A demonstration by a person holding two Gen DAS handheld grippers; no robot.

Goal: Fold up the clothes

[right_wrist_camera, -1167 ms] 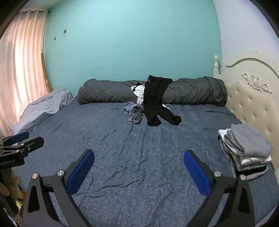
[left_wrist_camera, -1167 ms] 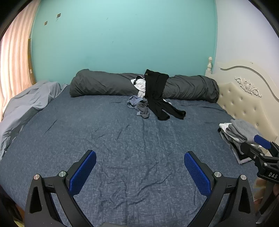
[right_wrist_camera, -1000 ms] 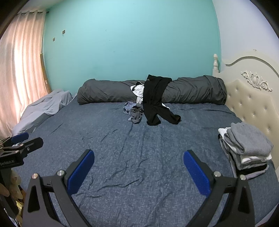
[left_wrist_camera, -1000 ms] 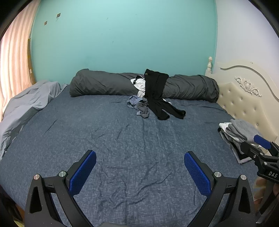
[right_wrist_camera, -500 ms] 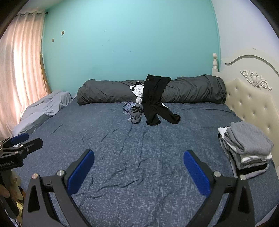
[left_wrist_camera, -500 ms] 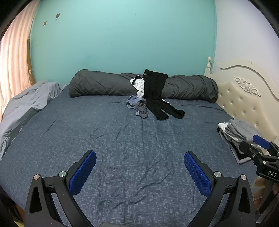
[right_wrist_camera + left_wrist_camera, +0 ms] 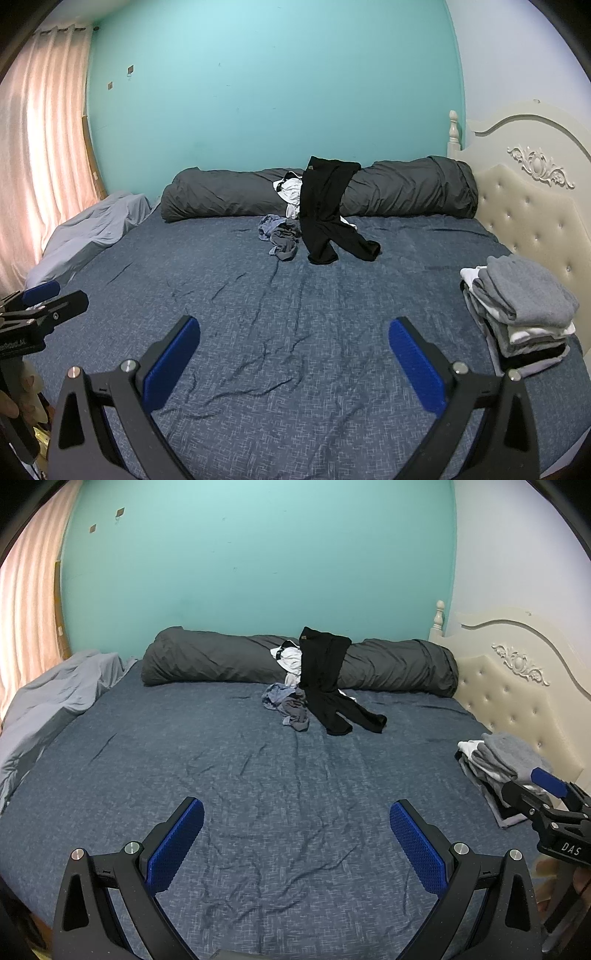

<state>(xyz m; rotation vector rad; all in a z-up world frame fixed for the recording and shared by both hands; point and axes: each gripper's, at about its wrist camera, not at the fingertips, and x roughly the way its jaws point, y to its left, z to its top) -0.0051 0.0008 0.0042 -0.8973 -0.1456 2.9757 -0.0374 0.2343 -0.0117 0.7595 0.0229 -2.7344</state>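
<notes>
Two wide-apart tools (image 7: 295, 834) (image 7: 291, 354), one folded stack (image 7: 521, 306).

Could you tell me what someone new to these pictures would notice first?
Probably the black trousers draped over the long grey bolster at the far side of the bed, legs trailing onto the blue sheet beside a crumpled grey-blue heap. Next, the neat folded stack by the cream headboard. Both grippers, left and right, are open and empty.

left gripper (image 7: 295, 834) | right gripper (image 7: 291, 350) | black frames | blue ribbed pads | silver screws | "DAS" marking
</notes>
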